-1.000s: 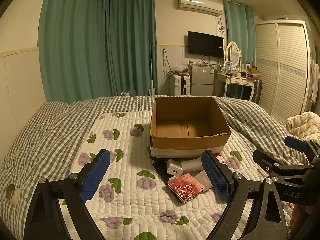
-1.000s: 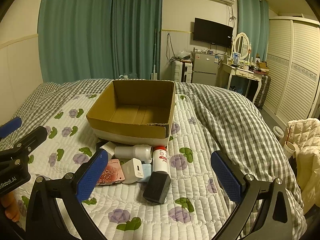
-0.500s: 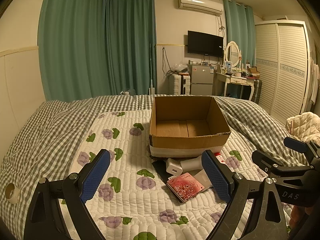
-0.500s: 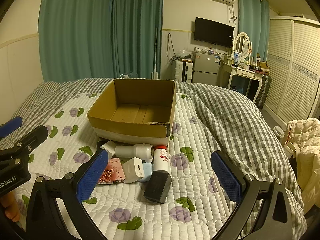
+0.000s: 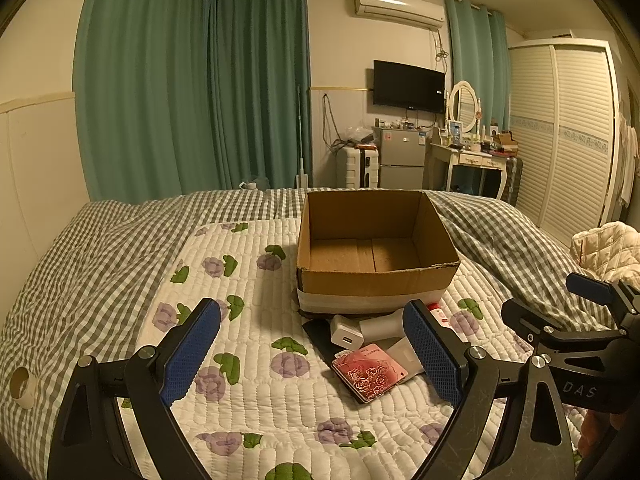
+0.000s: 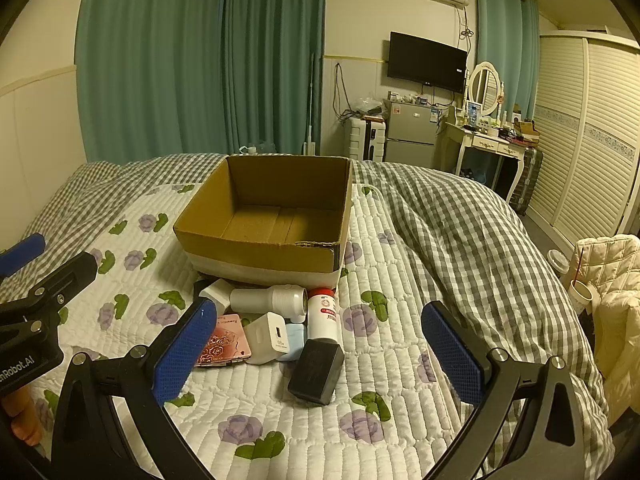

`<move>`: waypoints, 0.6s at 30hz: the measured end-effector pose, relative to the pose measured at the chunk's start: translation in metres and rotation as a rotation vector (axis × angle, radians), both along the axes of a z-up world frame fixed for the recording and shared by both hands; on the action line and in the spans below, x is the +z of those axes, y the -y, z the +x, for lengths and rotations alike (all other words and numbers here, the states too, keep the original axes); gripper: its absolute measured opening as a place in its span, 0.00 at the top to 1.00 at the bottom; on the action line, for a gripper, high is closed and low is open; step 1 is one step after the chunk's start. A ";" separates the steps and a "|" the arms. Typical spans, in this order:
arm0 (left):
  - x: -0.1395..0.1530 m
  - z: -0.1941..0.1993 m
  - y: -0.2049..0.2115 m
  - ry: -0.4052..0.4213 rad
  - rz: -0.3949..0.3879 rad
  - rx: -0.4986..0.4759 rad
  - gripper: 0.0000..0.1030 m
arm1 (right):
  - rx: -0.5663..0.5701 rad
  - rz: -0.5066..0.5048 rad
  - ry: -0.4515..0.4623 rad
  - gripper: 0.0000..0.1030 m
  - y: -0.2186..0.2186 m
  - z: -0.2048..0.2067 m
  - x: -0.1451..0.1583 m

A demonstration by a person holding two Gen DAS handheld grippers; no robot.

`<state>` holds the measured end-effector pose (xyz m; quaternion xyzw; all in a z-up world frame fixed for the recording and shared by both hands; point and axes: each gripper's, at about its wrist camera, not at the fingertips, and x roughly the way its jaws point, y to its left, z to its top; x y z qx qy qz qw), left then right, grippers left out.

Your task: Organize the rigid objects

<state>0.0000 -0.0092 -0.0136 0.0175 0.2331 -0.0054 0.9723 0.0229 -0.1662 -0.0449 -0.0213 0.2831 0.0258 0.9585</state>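
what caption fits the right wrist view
Open right gripper poised over small items piled before an empty cardboard box on a bed.

Cardboard box (image 6: 264, 220) on quilt (image 6: 400, 360), behind charger (image 6: 268, 338), bottle (image 6: 326, 314) and adapter (image 6: 316, 372).

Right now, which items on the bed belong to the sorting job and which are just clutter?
Job:
cardboard box, empty
black block
white charger
red-capped bottle
white cylinder
pink rose case

Lying about:
tape roll
cream jacket
paper cup
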 end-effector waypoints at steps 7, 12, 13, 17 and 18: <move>0.000 0.001 0.000 -0.005 -0.001 -0.001 0.08 | 0.002 0.001 -0.002 0.00 0.000 0.001 -0.001; -0.002 0.001 0.000 -0.014 -0.004 -0.006 0.08 | 0.010 0.002 -0.013 0.05 0.001 0.001 -0.002; -0.003 0.001 0.001 -0.017 -0.003 -0.006 0.08 | 0.012 0.001 -0.016 0.05 0.001 0.002 -0.003; -0.006 0.005 0.000 -0.040 -0.002 -0.002 0.08 | 0.003 -0.004 -0.044 0.06 0.004 0.006 -0.010; -0.008 0.007 -0.001 -0.053 -0.004 0.001 0.08 | -0.001 -0.005 -0.059 0.06 0.005 0.009 -0.014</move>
